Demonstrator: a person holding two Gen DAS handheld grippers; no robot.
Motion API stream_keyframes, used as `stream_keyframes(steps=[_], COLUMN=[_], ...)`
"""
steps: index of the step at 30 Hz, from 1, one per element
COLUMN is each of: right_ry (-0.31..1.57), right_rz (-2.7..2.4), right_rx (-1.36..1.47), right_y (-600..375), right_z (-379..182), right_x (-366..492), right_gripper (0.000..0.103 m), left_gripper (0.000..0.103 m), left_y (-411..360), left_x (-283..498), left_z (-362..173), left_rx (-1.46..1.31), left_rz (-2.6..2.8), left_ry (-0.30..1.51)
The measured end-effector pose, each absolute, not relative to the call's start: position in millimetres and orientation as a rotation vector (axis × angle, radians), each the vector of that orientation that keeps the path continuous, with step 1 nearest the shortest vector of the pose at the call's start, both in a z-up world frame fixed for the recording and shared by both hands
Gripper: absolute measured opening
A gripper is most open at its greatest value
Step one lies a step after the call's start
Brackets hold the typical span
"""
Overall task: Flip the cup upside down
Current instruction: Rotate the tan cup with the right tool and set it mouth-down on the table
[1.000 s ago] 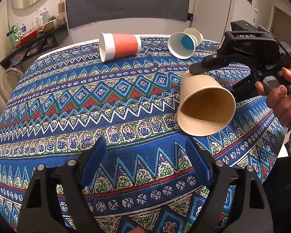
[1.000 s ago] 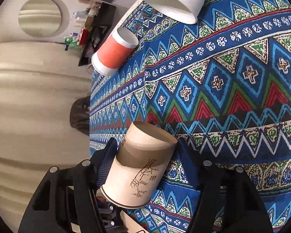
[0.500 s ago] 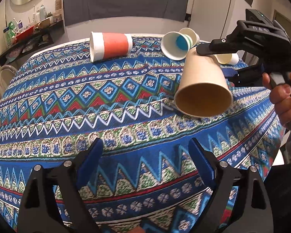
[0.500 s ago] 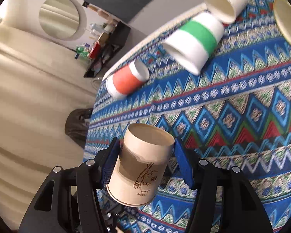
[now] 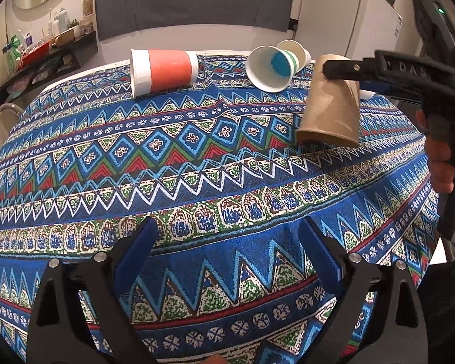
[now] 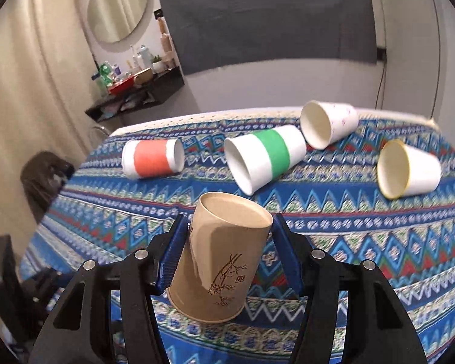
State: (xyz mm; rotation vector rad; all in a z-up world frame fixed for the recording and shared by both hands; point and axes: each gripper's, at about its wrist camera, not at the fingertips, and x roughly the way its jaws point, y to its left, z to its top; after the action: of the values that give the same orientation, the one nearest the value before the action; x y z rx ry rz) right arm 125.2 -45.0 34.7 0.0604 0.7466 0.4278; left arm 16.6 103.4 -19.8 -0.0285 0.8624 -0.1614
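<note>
brown paper cup (image 6: 220,257) sat clamped between the blue pads of the right gripper (image 6: 227,251), mouth turned down toward the patterned table (image 5: 197,163) and base uppermost, tilted a little off vertical. from the left wrist view the cup (image 5: 329,112) hung with its rim very near the cloth; whether the rim touched yet could not be told. the pads had closed hard enough to dent one side of the wall. the left gripper (image 5: 230,251) stood wide apart and held nothing, low over the near edge of the table.

as a judgement, the step in hand was setting the inverted cup down. doing it well called for squaring the wrist so the whole rim met the cloth at once, then lowering straight. the cloth looked soft and rumpled, so a tilted landing could tip the light cup. the fingers ought to part slowly and evenly, then draw back level, well clear of the green-banded cup (image 6: 265,157) and the orange-banded cup (image 6: 151,162) lying on their sides beyond.
</note>
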Motion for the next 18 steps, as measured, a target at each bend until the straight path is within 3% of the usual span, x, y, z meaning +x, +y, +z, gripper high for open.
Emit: stream_keyframes(steps=[18], right_ry=[0.625], right_rz=[0.44], right_rx=[-0.224], right_y=[-38], right_z=[35], right_x=[79], right_gripper=[0.054], left_gripper=[0.095], left_y=[90], left_x=[26], left_z=[-23], left_rx=[-0.025], left_rz=[-0.143], left_ry=[0.867])
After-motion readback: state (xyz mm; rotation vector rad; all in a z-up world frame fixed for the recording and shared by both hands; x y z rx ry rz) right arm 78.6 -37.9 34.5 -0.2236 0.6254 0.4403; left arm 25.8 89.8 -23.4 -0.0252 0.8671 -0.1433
